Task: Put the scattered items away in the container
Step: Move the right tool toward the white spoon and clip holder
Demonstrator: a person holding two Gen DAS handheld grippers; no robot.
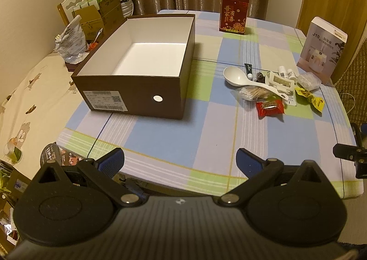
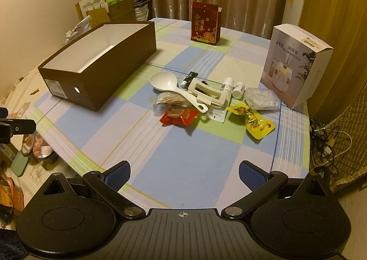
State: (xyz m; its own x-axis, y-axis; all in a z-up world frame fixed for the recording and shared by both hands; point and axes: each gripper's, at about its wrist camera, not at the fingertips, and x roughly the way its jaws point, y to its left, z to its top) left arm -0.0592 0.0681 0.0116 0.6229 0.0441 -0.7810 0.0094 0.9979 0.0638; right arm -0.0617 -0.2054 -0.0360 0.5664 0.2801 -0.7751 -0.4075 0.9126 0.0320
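The white carton reads "J10 HUMIDIFIER"; the red box bears gold characters "吾家有喜".

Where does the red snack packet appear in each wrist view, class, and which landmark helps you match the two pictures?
Left wrist view: the red snack packet lies right of centre, below the white spoon.
Right wrist view: the red snack packet lies near the centre, below the spoon.
Shared landmark: the brown box, left of the packet.

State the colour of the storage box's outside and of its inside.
The storage box is dark brown outside and white inside, clearest in the left wrist view.
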